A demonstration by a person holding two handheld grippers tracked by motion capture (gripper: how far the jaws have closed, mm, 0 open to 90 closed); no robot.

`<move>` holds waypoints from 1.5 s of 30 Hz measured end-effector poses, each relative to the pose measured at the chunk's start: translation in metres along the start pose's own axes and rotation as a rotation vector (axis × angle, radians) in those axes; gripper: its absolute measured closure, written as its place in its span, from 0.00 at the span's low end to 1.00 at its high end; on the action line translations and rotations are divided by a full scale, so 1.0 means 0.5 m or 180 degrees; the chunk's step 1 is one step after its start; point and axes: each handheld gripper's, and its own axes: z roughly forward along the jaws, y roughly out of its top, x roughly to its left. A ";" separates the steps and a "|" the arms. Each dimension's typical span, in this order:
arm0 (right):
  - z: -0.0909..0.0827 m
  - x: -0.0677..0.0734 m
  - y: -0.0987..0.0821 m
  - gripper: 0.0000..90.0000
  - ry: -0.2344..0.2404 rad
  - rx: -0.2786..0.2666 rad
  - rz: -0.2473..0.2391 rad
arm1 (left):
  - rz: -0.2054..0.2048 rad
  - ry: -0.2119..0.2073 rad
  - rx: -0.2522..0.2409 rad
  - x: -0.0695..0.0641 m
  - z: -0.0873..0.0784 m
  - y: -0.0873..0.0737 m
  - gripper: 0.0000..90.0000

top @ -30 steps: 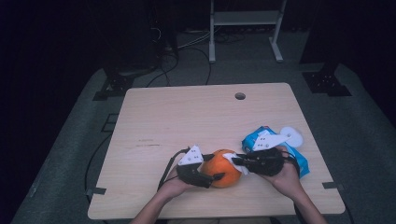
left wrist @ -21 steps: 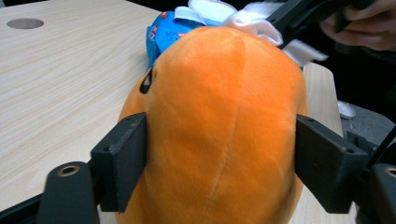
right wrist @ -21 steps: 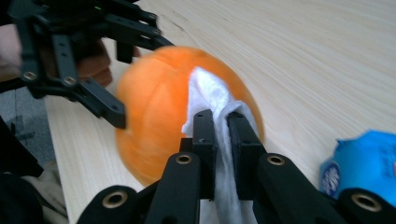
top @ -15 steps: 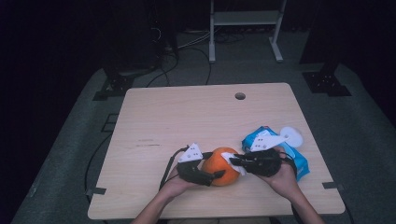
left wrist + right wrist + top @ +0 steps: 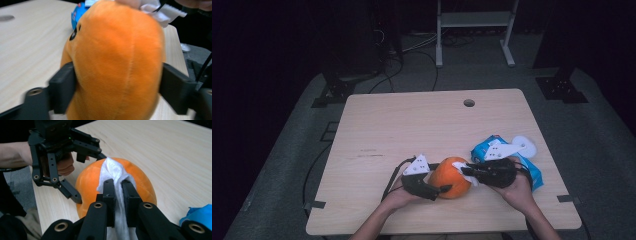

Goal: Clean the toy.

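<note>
High view | blue packet (image 5: 532, 167) beside right gripper (image 5: 469, 172), clamping white wipe (image 5: 113, 173) | left gripper (image 5: 443, 190) fingers closing around orange plush (image 5: 452, 177)

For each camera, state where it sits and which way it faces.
High view: above the person's side, looking down on table; forearms, both grippers show.
Left gripper view: on left gripper, facing orange plush toy between its jaws.
Right gripper view: on right gripper, facing white wipe it pinches.
All share the toy.
</note>
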 end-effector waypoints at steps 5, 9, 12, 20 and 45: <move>-0.023 -0.007 0.009 0.91 0.0097 -0.0258 0.0097 | -0.0008 -0.0145 -0.0066 -0.008 -0.044 0.045 0.33; -0.017 -0.013 0.003 0.91 0.0023 -0.0213 0.0120 | 0.0012 -0.0112 0.0030 -0.006 -0.049 0.046 0.33; 0.022 -0.026 -0.022 0.91 0.0042 -0.0021 0.0270 | -0.0085 -0.0049 0.0215 -0.002 -0.031 0.027 0.33; 0.026 0.021 0.008 0.91 0.0082 -0.0081 0.0026 | 0.0031 0.0040 0.0242 -0.018 -0.007 0.031 0.28; 0.026 -0.028 -0.025 0.91 0.0042 -0.0149 0.0402 | -0.0056 -0.0150 0.0108 0.023 -0.051 0.022 0.40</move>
